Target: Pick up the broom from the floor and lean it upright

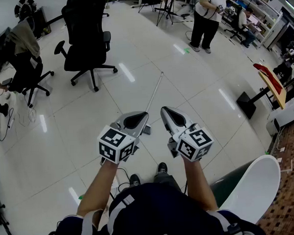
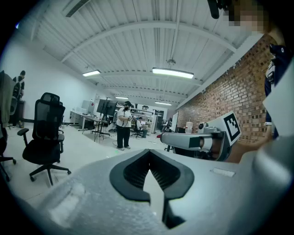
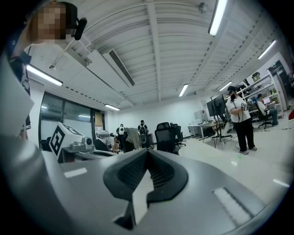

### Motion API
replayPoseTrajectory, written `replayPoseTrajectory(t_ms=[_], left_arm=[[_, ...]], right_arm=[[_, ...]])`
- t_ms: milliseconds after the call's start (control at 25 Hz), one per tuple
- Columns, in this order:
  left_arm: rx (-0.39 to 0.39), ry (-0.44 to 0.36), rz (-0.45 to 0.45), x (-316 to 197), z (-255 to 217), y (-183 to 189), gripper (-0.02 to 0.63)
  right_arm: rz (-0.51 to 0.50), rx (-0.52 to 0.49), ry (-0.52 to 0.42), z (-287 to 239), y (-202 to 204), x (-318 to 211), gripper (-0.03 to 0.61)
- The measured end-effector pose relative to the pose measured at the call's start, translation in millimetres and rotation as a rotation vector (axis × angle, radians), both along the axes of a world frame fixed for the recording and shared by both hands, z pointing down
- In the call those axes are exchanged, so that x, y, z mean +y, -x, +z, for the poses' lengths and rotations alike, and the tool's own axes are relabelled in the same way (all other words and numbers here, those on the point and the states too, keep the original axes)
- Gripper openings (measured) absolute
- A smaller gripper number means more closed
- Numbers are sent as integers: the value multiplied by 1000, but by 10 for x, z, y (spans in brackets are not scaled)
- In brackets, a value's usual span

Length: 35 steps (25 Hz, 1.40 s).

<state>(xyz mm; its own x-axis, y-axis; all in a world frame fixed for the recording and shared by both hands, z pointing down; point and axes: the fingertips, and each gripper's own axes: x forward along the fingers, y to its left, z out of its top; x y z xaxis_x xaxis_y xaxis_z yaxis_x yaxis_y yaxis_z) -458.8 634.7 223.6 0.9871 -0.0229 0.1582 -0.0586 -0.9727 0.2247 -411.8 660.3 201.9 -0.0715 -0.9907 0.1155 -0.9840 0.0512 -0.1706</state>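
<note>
While left gripper (image 1: 143, 115) and right gripper (image 1: 165, 110) are hovering closed, empty, the broom (image 1: 155, 91) is lying ahead; likely light, stiff (grip mid-handle).

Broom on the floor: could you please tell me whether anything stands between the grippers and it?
Nothing visible does. The broom lies on the floor ahead of the left gripper and right gripper, thin handle showing; the black office chair stands well off to the left.
</note>
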Motion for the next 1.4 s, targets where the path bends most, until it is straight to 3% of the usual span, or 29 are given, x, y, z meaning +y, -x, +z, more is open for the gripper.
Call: replayPoseTrajectory(t_ms=[400, 840, 1040, 1400], left_arm=[[0, 0, -35, -545, 115, -86, 0], [-62, -12, -109, -1947, 240, -732, 0], [-77, -5, -142, -2490, 236, -974, 0], [-78, 2, -82, -3469, 349, -1470, 1]], right_arm=[[-19, 6, 23, 133, -162, -488, 6], [-51, -80, -3, 304, -1054, -1891, 6], [-19, -103, 0, 327, -1601, -2390, 6], [42, -102, 52, 543, -2088, -3175, 6]])
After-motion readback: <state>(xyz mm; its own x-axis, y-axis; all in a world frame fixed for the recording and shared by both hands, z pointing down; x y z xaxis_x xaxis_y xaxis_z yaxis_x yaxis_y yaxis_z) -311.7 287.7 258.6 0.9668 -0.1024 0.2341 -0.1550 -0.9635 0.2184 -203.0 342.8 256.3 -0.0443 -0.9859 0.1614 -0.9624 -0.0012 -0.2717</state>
